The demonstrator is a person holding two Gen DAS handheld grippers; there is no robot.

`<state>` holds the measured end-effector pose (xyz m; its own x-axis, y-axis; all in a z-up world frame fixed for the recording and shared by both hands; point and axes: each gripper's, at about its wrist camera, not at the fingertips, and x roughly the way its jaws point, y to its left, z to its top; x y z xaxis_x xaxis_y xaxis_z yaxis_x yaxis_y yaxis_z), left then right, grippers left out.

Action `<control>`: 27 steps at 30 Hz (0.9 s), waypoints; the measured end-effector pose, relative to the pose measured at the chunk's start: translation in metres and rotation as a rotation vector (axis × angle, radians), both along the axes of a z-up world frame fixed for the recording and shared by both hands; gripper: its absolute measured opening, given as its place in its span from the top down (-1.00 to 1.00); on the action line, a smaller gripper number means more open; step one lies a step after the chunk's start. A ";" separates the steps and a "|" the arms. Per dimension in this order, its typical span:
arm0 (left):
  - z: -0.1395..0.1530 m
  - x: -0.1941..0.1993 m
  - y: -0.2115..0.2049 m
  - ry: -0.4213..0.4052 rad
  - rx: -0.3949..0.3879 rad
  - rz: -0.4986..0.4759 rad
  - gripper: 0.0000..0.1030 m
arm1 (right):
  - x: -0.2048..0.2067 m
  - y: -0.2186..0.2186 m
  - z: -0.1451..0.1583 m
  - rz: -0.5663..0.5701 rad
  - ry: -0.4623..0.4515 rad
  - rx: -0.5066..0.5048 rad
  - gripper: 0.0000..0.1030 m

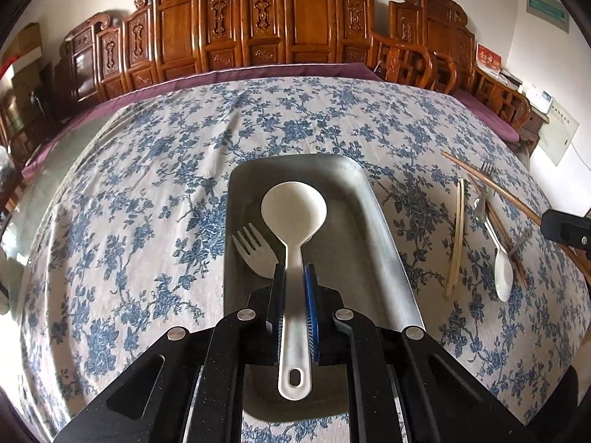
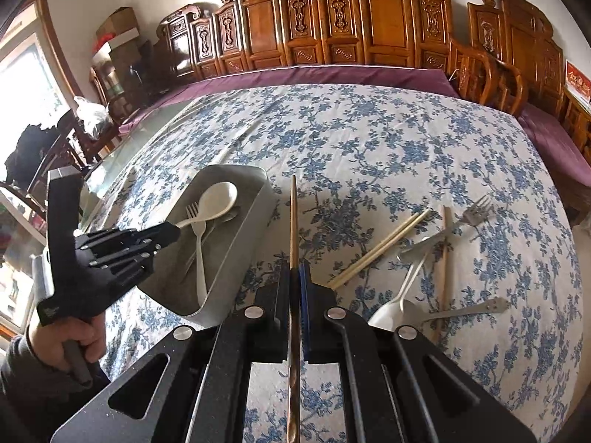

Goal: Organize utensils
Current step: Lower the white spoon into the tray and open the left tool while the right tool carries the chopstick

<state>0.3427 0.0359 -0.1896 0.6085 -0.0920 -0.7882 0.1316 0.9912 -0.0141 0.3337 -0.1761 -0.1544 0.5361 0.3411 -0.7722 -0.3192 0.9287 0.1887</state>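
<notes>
My left gripper is shut on the handle of a white spoon, whose bowl hangs over a grey metal tray. A white fork lies in the tray under it. From the right wrist view, the left gripper holds the white spoon above the tray. My right gripper is shut on a brown chopstick that points forward, just right of the tray. It shows at the right edge of the left view as the right gripper.
On the blue-flowered cloth right of the tray lie pale chopsticks, a metal fork, a white spoon, a metal utensil and another chopstick. A person's hand grips the left tool. Carved wooden chairs stand behind the table.
</notes>
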 end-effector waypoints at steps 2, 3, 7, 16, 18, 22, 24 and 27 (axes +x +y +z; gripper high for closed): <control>-0.004 0.002 -0.003 0.008 0.001 -0.006 0.82 | 0.004 0.003 -0.002 0.003 0.004 0.008 0.88; -0.005 0.003 -0.003 0.009 0.005 -0.006 0.82 | 0.006 0.006 -0.003 0.005 0.007 0.012 0.88; -0.011 0.007 -0.005 0.036 0.011 -0.016 0.81 | 0.013 0.016 -0.008 0.015 0.016 0.026 0.88; -0.009 0.008 0.006 0.047 -0.026 -0.005 0.77 | 0.024 0.050 -0.011 0.058 0.017 0.042 0.88; -0.006 0.007 0.009 0.037 -0.031 -0.002 0.70 | 0.026 0.055 -0.010 0.063 0.020 0.045 0.88; 0.002 0.006 0.018 0.017 -0.032 0.013 0.69 | 0.030 0.066 -0.013 0.070 0.024 0.054 0.88; 0.005 0.005 0.025 0.008 -0.031 0.027 0.69 | 0.033 0.074 -0.015 0.074 0.032 0.063 0.88; 0.009 0.006 0.037 0.003 -0.044 0.050 0.69 | 0.038 0.085 -0.018 0.082 0.040 0.069 0.88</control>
